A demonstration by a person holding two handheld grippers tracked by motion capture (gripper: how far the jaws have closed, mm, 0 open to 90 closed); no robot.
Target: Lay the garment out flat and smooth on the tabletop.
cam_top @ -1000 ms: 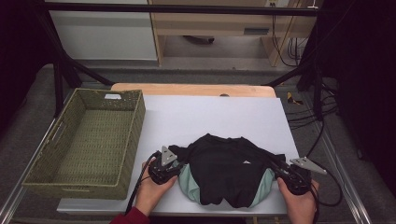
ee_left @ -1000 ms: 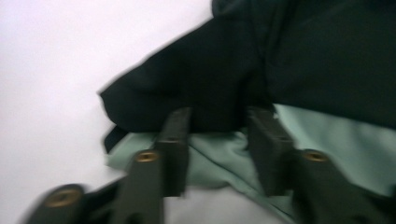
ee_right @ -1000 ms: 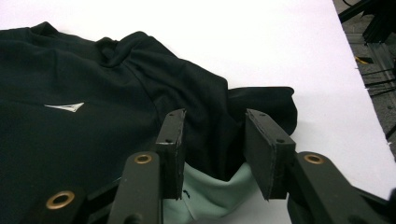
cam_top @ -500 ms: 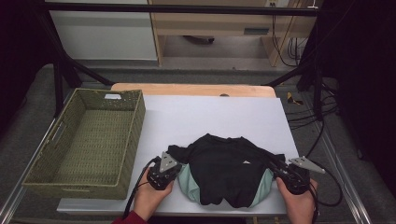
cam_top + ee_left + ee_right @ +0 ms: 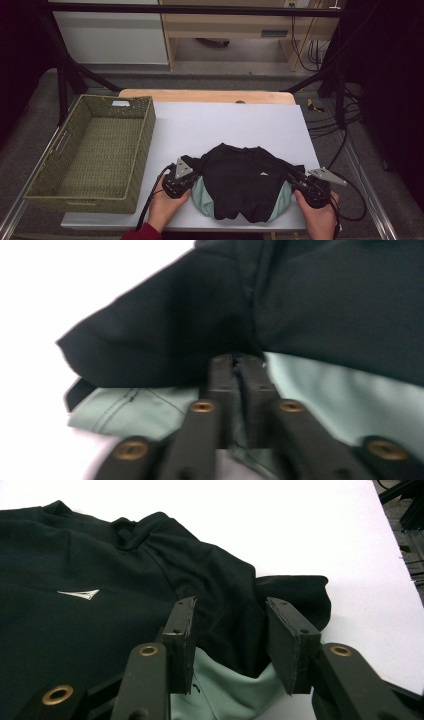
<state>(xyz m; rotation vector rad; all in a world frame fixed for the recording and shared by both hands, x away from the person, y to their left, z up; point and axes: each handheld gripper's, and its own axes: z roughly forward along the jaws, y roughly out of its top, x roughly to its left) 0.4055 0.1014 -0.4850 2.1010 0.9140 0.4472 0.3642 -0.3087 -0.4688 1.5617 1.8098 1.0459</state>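
Left gripper (image 5: pixel 192 176): jaws pressed together at the left edge of the clothing pile, pinching fabric where the black garment meets the pale green one beneath it. In the left gripper view (image 5: pixel 239 371) almost no gap shows between the jaws. They have just been closing, with cloth between them.

Right gripper (image 5: pixel 299 182): jaws apart, set astride the right edge of the pile. The right gripper view (image 5: pixel 229 630) shows black cloth lying in the gap; neither pad presses on it.

Hands: one holds each gripper from the near edge, left hand (image 5: pixel 165 206) and right hand (image 5: pixel 319 216), mirrored on either side, likely so both edges can be lifted together.

Black garment (image 5: pixel 245 182): a crumpled top with a small white logo, spread across the near middle of the surface, sleeves bunched toward each gripper.

Green garment (image 5: pixel 201 192): pale, lying underneath, peeking out at the near left and near right.

Surface (image 5: pixel 225 127): a white sheet, bare beyond the clothes.

Basket (image 5: pixel 132 175): green, woven, at the left edge, well apart from the pile, probably where the clothing goes.
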